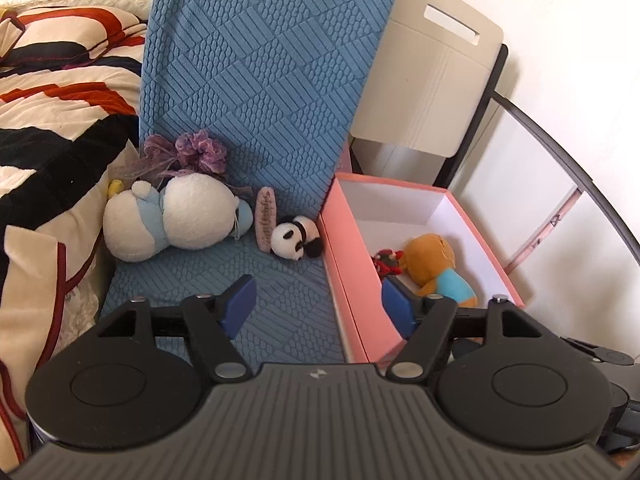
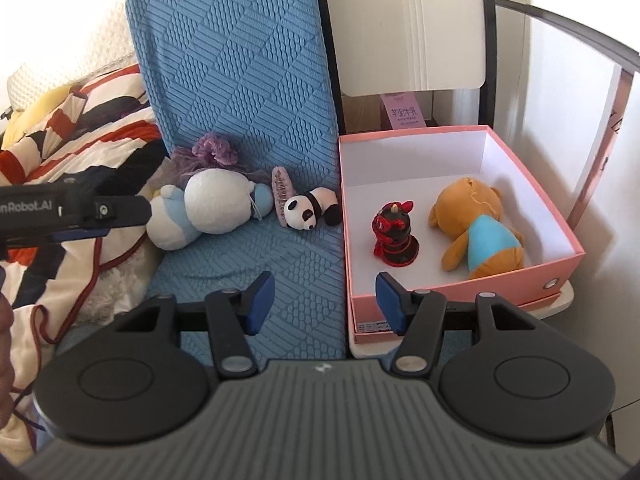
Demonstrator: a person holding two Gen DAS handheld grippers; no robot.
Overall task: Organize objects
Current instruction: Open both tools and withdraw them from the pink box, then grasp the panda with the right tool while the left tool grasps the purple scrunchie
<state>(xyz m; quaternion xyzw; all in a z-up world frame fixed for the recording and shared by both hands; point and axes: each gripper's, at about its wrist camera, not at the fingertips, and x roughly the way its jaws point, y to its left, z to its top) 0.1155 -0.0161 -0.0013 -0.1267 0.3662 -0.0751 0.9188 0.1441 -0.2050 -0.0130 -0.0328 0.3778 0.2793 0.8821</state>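
Observation:
A pink box (image 1: 344, 248) (image 2: 560, 264) with a white inside stands to the right of a blue textured cushion (image 1: 256, 92) (image 2: 240, 80). In it lie an orange bear (image 1: 434, 268) (image 2: 476, 224) and a red-black figurine (image 1: 386, 264) (image 2: 394, 236). On the cushion lie a small panda (image 1: 296, 238) (image 2: 312, 210), a pink hair clip (image 1: 265, 218) (image 2: 281, 188), a white-blue plush (image 1: 172, 216) (image 2: 208, 210) and a purple scrunchie (image 1: 200, 152) (image 2: 214, 148). My left gripper (image 1: 318, 306) is open and empty over the cushion's front and the box's left wall. My right gripper (image 2: 326, 302) is open and empty at the box's near left corner.
A striped quilt (image 1: 52, 120) (image 2: 80, 140) lies at the left. A cream chair back (image 1: 432, 72) (image 2: 404, 24) and a dark curved rail (image 1: 560, 152) stand behind the box. The left gripper's body (image 2: 72, 208) reaches in from the left in the right wrist view.

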